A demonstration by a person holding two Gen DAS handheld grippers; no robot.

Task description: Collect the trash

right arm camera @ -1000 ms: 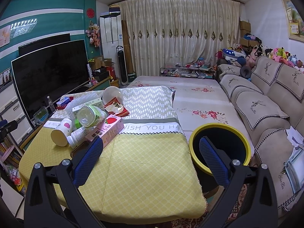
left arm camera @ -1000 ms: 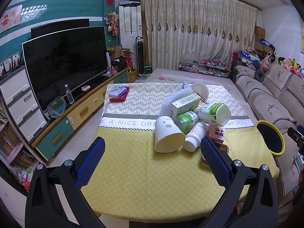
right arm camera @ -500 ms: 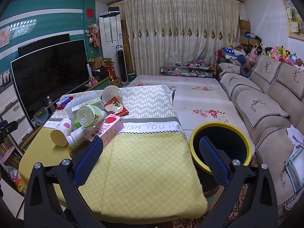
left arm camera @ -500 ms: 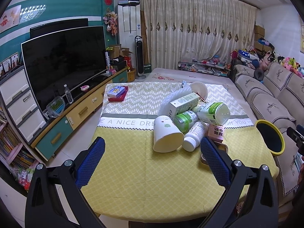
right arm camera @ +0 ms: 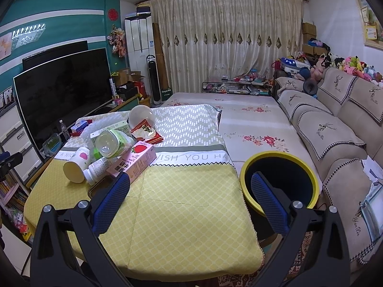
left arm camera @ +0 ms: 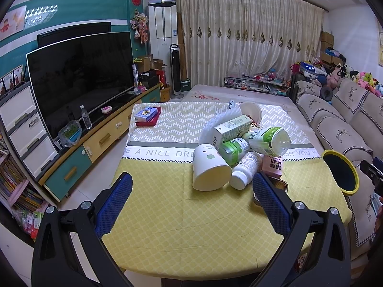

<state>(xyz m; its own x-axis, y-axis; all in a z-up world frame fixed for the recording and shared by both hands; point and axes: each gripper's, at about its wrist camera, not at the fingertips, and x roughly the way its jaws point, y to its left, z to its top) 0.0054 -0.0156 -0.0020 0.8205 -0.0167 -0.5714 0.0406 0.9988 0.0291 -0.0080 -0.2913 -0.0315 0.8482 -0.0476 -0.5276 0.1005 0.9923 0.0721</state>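
Note:
A heap of trash lies on the yellow tablecloth (left arm camera: 167,215): a tipped white paper cup (left arm camera: 209,171), a white pill bottle (left arm camera: 245,171), green bottles (left arm camera: 268,141), a green-white carton (left arm camera: 231,126) and a pink milk carton (right arm camera: 135,162). A yellow-rimmed dark bin (right arm camera: 278,179) stands beside the table's right edge. My left gripper (left arm camera: 191,185) is open, just short of the cup, with nothing between its fingers. Above the table's near right part my right gripper (right arm camera: 189,185) is open too, its right finger (right arm camera: 268,203) in front of the bin.
A red and blue box pair (left arm camera: 147,117) lies at the table's far left. A TV (left arm camera: 79,79) on a low cabinet (left arm camera: 95,143) runs along the left. A sofa (right arm camera: 335,131) lines the right, and a floral mat (right arm camera: 249,124) lies beyond the table.
The left gripper has edged slightly forward toward the heap. The right gripper's view is almost unchanged.

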